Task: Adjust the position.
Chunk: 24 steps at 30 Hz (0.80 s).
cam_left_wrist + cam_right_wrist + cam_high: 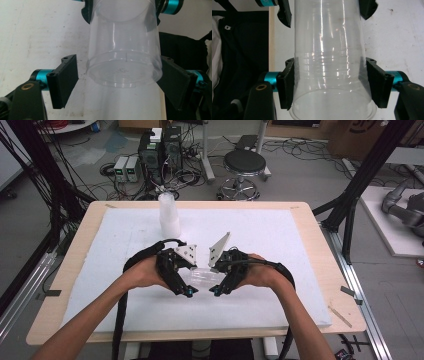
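1. In the high view, a clear plastic cup [202,276] is seen lying level between the left gripper [189,292] and the right gripper [215,291], nearer the person than the stack of clear cups [168,215] standing upright on the white mat [110,240].
2. In the right gripper view, both pads are seen pressed on the cup's ribbed rim end [329,72]: clamped.
3. In the left gripper view, the cup's closed base [123,72] is seen between parted jaws; one pad [63,80] stands clear, and contact at the other cannot be told.
4. The cup is transparent and empty.
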{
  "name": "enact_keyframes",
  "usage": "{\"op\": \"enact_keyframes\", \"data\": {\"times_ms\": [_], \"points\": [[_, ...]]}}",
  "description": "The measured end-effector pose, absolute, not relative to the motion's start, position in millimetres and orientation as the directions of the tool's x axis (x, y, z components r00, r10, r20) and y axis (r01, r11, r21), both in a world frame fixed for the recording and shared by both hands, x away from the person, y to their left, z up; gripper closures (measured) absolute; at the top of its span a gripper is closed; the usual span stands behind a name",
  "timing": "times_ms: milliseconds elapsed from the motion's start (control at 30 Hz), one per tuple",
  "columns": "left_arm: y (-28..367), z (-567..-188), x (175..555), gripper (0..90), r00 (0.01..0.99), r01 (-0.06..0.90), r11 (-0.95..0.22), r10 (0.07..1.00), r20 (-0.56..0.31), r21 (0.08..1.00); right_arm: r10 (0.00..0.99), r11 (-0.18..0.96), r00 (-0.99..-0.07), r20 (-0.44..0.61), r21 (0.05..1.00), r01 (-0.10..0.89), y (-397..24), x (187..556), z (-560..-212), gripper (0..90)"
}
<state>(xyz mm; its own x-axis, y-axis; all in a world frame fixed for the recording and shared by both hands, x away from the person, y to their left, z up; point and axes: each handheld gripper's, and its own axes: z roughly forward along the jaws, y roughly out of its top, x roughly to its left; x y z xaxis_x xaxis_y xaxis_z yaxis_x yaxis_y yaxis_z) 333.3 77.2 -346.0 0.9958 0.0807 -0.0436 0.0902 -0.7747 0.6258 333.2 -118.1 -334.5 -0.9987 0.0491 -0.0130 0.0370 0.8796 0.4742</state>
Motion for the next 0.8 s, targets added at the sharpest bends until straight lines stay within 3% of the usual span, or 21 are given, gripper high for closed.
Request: {"op": "enact_keyframes", "data": {"times_ms": [500,633,800], "points": [[70.8,-345.6,333.0,33.7,0.997,0.073,-0.772,0.060,-0.042,0.631,0.041,0.882,-0.999,-0.015,0.471,0.029,-117.1,332.3,-335.0,34.0],[69.7,-346.1,332.4,41.0,0.997,0.075,-0.763,0.063,-0.042,0.642,0.043,0.885,-0.999,-0.015,0.465,0.031,-116.9,332.1,-335.8,34.2],[70.2,-345.6,333.2,41.7,0.997,0.071,-0.770,0.060,-0.039,0.634,0.043,0.884,-0.999,-0.014,0.466,0.031,-117.0,332.2,-335.7,34.2]]}}
